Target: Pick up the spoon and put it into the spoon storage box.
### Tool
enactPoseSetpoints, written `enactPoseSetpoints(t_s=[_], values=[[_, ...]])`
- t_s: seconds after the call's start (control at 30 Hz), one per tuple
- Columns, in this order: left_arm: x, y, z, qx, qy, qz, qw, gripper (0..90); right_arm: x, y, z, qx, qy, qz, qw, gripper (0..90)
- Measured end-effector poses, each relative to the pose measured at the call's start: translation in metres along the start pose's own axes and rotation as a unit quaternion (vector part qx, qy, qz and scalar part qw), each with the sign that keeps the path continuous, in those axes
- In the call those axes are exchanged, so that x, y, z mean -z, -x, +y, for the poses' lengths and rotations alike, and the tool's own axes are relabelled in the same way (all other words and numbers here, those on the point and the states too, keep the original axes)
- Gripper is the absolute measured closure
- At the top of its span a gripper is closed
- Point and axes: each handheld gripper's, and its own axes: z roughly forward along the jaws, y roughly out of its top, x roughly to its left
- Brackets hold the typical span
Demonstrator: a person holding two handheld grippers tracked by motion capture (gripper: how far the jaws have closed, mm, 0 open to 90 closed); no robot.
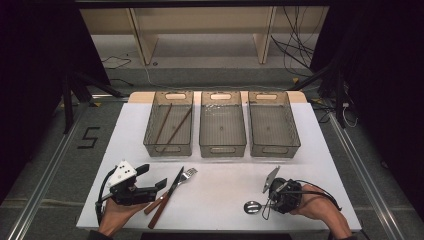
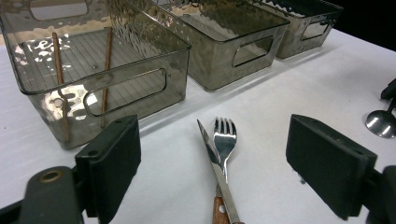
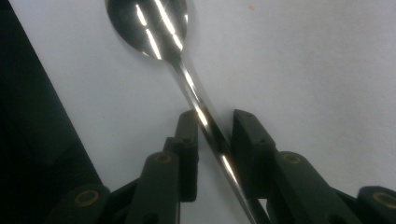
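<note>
The right gripper [image 3: 214,128] has its black jaws set close on either side of a shiny steel spoon's [image 3: 196,100] thin handle, whether pressing I cannot tell; its rounded bowl lies on the smooth white table [image 1: 225,190]. The left gripper [image 2: 212,163] stands spread wide over a fork [image 2: 225,142] and wood-handled knife [image 2: 219,175] (crossed). Three ribbed smoky plastic bins [image 1: 222,149] sit behind; floor tape reads "5" [image 1: 90,137].

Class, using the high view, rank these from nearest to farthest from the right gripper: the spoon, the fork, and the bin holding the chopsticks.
1. Spoon: beside the right gripper, its handle between the jaws.
2. Fork: left of it, mid-table, next to the knife.
3. Bin holding the chopsticks: far left of the three bins, at the table's back.
</note>
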Motion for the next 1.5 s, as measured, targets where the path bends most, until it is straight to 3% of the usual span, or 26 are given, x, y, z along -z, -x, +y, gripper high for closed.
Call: enactPoseSetpoints(t_s=[0.1,0.3,0.67,0.83,0.97,1.13,1.33,1.5], values=[[0.0,0.0,0.0,0.0,0.0,0.0,1.0,17.5,0.001,-0.001,0.002,0.013,-0.014,-0.001,0.9998,75.4],[0.0,0.0,0.0,-0.002,-0.002,0.0,1.0,17.5,0.0,-0.003,0.004,0.037,-0.014,-0.001,0.9992,81.4],[0.0,0.0,0.0,-0.002,-0.003,0.001,1.0,17.5,0.001,-0.006,0.004,0.049,-0.011,-0.003,0.9987,85.5],[0.0,0.0,0.0,0.0,-0.002,0.002,1.0,17.5,0.006,-0.005,0.006,0.042,0.01,-0.004,0.9991,85.7],[0.0,0.0,0.0,0.001,-0.002,0.003,1.0,17.5,0.017,-0.001,0.01,0.02,0.05,-0.008,0.9985,85.7],[0.0,-0.001,0.0,0.002,-0.003,0.003,1.0,17.5,0.031,0.01,0.017,-0.021,0.102,-0.017,0.9944,85.7],[0.0,-0.001,0.0,0.002,-0.004,0.003,1.0,17.5,0.041,0.024,0.028,-0.07,0.159,-0.02,0.9846,85.7],[0.0,-0.001,0.0,0.003,-0.003,0.004,1.0,17.5,0.048,0.036,0.04,-0.095,0.196,-0.027,0.9755,85.7]])
